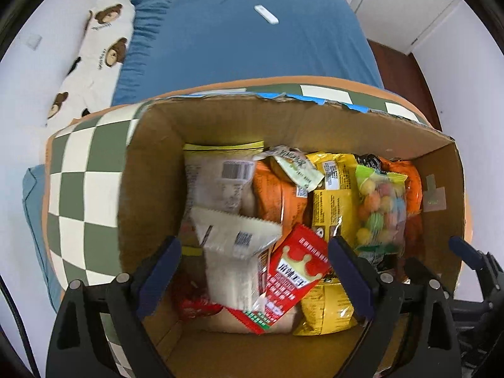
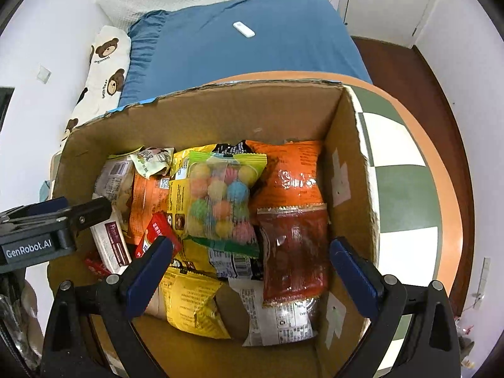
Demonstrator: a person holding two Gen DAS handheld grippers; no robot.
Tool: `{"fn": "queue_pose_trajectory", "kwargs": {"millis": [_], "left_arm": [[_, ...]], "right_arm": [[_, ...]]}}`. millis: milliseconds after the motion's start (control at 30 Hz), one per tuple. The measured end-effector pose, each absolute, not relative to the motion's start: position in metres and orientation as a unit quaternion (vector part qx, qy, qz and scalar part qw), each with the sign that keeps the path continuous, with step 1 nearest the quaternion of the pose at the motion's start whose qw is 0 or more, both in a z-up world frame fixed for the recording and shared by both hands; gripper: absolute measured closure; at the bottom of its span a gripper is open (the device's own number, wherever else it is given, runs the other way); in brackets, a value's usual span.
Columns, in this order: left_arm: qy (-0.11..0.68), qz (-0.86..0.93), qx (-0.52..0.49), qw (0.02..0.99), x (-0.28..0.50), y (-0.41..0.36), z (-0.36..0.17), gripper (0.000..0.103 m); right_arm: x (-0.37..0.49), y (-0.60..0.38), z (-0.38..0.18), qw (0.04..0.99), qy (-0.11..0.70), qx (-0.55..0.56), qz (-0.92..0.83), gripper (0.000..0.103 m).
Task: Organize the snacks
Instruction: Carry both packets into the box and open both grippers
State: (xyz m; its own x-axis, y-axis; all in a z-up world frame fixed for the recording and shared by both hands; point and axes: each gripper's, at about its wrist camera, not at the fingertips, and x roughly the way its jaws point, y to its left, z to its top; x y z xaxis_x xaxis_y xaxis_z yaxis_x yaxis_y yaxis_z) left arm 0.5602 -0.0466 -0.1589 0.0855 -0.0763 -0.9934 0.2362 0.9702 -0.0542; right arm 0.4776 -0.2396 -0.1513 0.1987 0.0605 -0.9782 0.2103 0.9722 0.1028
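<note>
Both grippers are hanging over an open cardboard box [image 1: 151, 170] that is standing on a round checkered table [image 1: 82, 170] near a bed [image 1: 245, 47]. The snacks are lying inside the box, packed close together. The jaws of the left gripper [image 1: 255, 271] are standing wide open, and a white packet [image 1: 230, 252] and a red packet [image 1: 299, 267] are lying below them, but nothing is being gripped. The jaws of the right gripper [image 2: 252, 271] are also wide open, above a bag of coloured balls [image 2: 220, 195], a dark red packet [image 2: 293, 252] and yellow bags [image 2: 192, 299]; they are holding nothing.

The packets are overlapping and leaning on each other, so closing the jaws here could be catching two at once, or only a slippery edge that slides out. The right gripper is working just beside the right wall of the box, and a finger could be hitting the cardboard and pushing the box across the table. The two grippers are also near each other and could be colliding.
</note>
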Motion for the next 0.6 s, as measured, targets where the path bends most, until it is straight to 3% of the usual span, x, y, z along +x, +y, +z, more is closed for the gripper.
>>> {"fn": "queue_pose_trajectory", "kwargs": {"millis": [600], "left_arm": [[0.531, -0.106, 0.045, 0.839, 0.436, -0.017, -0.072, 0.008]], "right_arm": [[0.363, -0.212, -0.067, 0.851, 0.518, 0.071, -0.051, 0.001]]}}
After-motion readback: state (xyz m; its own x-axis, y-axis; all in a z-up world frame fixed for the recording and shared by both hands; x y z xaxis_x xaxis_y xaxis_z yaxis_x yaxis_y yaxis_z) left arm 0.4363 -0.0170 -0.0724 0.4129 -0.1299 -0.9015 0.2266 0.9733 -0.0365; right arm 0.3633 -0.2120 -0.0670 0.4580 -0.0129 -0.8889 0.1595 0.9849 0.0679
